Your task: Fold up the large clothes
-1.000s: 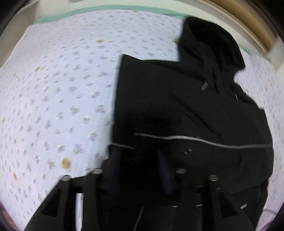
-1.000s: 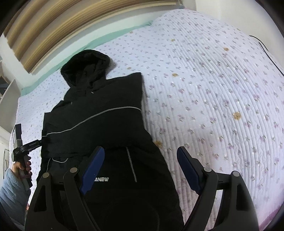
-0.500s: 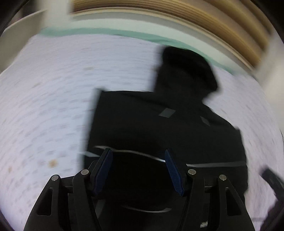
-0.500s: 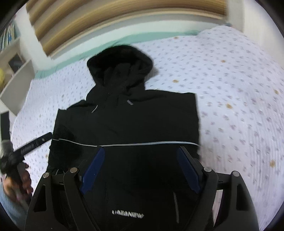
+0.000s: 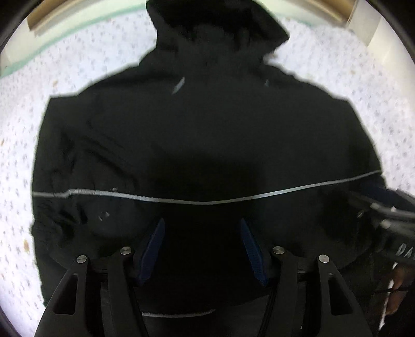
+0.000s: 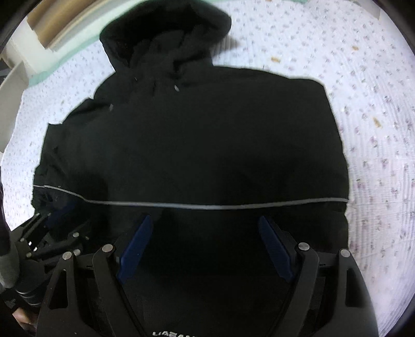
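A black hooded jacket (image 5: 207, 129) lies flat on the bed, hood (image 5: 215, 31) at the far end, with a thin reflective stripe (image 5: 207, 201) running across it. My left gripper (image 5: 201, 225) hangs open just past the stripe on the near side, over the jacket's lower half, nothing pinched between its blue pads. In the right wrist view the same jacket (image 6: 194, 129) fills the frame. My right gripper (image 6: 205, 219) stands wide open above the cloth below the stripe (image 6: 207, 206). Each gripper shows at the edge of the other's view, the right gripper (image 5: 384, 207) and the left gripper (image 6: 52, 228).
A pale floral quilt (image 6: 363, 77) covers the bed around the jacket, widest on the right. A wooden headboard (image 5: 44, 18) runs behind the hood. A white shelf (image 6: 10, 77) stands at far left. A person's hand (image 5: 396, 298) holds the right gripper's handle.
Both grippers have swung in over the jacket and come lower. The jacket now fills both views squarely, hood straight ahead. Both sets of jaws stay apart.
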`<state>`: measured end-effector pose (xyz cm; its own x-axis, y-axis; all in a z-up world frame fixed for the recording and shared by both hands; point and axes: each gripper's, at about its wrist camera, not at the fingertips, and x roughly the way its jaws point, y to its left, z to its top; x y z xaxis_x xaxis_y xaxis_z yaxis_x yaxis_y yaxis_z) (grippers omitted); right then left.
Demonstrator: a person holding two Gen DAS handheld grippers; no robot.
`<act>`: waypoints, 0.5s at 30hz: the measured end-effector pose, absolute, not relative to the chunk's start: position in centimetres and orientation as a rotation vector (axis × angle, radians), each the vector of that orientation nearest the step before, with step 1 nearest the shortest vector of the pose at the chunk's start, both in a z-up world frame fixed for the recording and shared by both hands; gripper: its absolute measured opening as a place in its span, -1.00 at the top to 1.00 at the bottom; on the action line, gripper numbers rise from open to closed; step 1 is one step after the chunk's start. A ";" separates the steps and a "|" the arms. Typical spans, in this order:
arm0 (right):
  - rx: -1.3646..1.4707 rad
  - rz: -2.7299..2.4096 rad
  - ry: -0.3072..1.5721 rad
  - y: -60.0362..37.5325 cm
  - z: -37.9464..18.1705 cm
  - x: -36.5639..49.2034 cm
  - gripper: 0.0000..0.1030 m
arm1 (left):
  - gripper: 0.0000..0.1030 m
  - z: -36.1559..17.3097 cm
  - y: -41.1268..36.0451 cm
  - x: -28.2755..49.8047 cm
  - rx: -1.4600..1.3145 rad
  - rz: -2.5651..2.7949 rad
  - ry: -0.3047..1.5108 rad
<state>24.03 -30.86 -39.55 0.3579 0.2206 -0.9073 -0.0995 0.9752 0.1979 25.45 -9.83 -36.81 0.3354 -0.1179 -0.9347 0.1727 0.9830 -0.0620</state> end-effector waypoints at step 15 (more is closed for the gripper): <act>0.098 0.239 1.100 -29.7 -37.8 25.8 -0.65 | -0.13 -33.9 -9.8 29.1 0.041 -0.171 1.150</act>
